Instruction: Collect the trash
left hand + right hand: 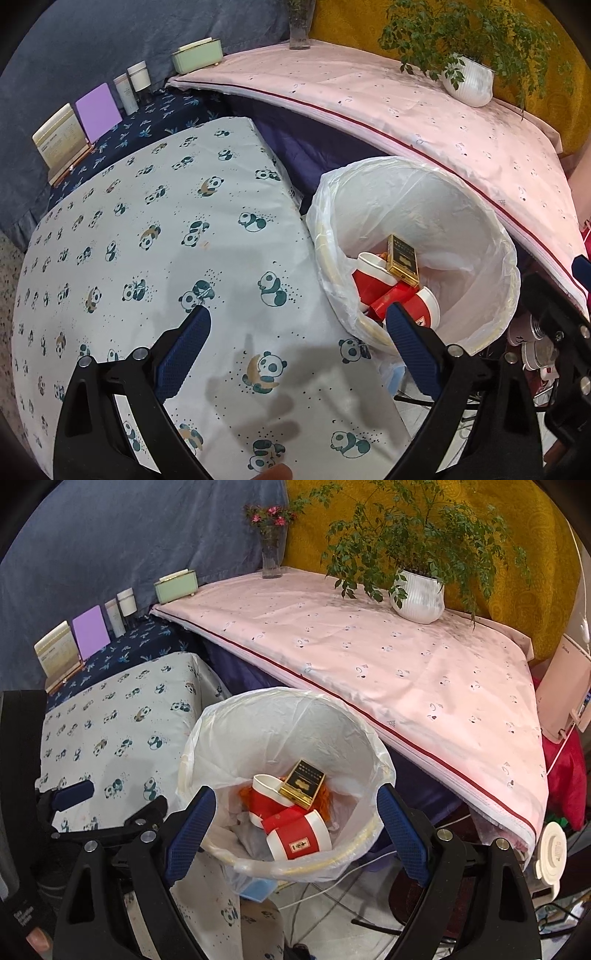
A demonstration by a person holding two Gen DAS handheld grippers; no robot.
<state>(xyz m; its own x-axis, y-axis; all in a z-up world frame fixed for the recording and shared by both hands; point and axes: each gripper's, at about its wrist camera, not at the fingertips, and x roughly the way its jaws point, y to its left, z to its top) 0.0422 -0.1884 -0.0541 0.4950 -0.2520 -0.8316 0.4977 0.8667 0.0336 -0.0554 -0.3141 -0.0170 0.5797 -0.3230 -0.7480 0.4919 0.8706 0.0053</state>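
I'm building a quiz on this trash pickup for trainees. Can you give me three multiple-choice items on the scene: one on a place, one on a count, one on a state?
1. Where does the black and gold box lie?
A. On the pink cloth
B. In the lined bin, on top of the red and white cups
C. On the panda-print cloth

2. How many red and white cups show in the lined bin?
A. Two
B. Four
C. None

3. How does the right gripper stand?
A. Shut on a cup
B. Shut on the bin liner
C. Open and empty above the bin

Answers:
1 B, the box leans on the cups inside the white liner.
2 A, one cup lies behind the box and one nearer the camera.
3 C, its blue pads stand wide apart with nothing between them.
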